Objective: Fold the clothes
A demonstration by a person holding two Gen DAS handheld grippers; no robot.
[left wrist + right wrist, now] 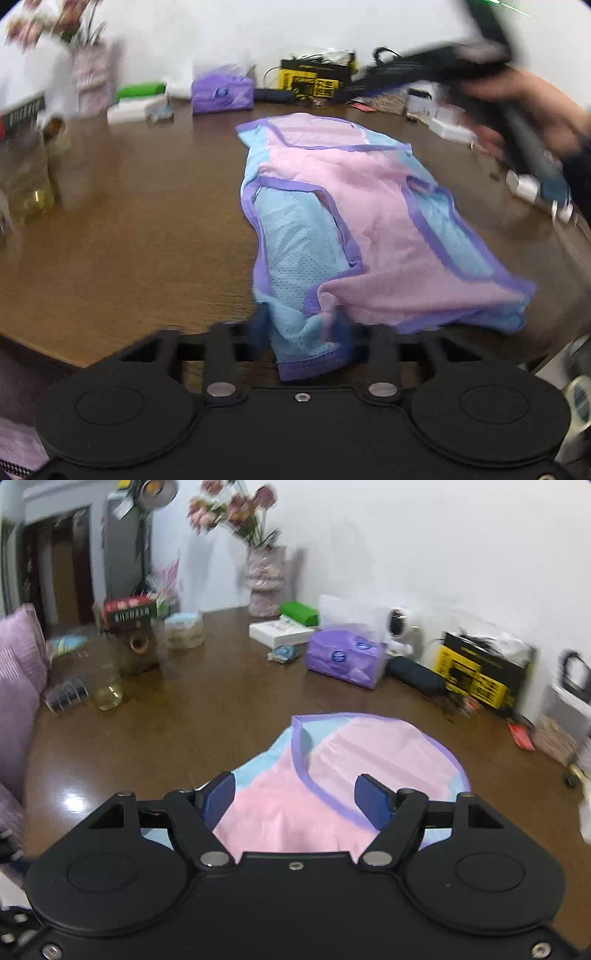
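A pink and light-blue mesh vest (354,221) with purple trim lies flat along the middle of a brown counter (129,240), stretching from 6 o'clock toward 12 in the left wrist view. The cloth looks thin, light and limp, a perforated sports fabric likely to sag and slide on the glossy wood; the stitched purple hems and corners seem the firmest places to pinch. The left hand-held gripper (301,328) is closed on the vest's near hem, blue pads pinching the fabric. The right hand-held gripper (297,797) hangs low over the vest with its jaws spread wide, fabric showing between them; whether the pads touch the cloth cannot be told. In the left wrist view the right tool and the hand holding it are a dark blur at 2 o'clock. Layers under the vest are hidden, so how many folds it holds is unclear. Flowers (236,513), a vase and a tissue pack (343,657) stand at the far edge
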